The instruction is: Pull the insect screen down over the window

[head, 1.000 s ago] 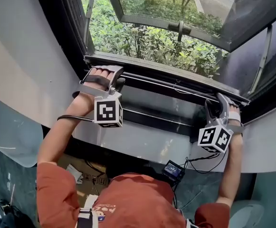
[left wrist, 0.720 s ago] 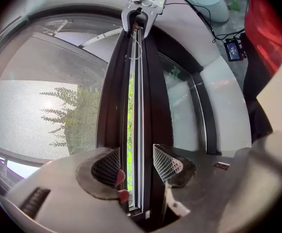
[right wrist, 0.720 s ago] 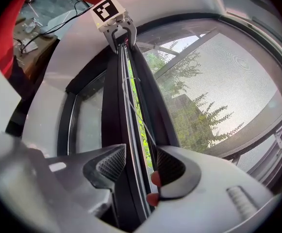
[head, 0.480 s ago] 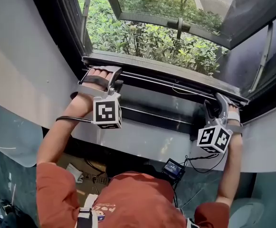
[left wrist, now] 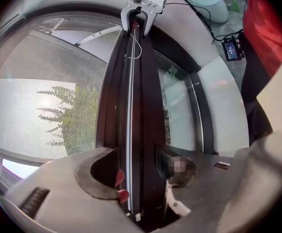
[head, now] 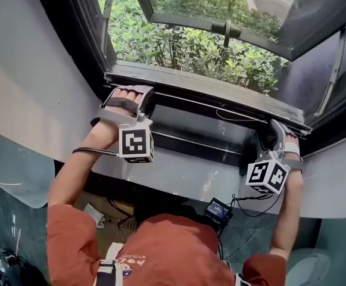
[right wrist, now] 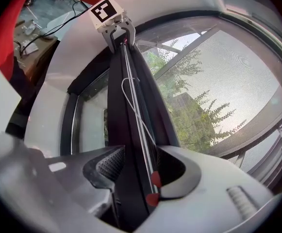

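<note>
— Left gripper [left wrist: 136,155]?
— Jaws have just been opening, and the ribbed pads stand slack around the slim black screen bar [left wrist: 141,81]. Fine grey mesh [left wrist: 34,106] stretches beside its left jaw.
— Right gripper [right wrist: 141,154]?
— Clamped on the same bar's far end, no slack.

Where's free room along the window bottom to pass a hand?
Free: dark sill between left gripper and right gripper, under the screen bar. Crowded: both bar ends; left jaws have just been opening round the bar, right gripper grips it.
</note>
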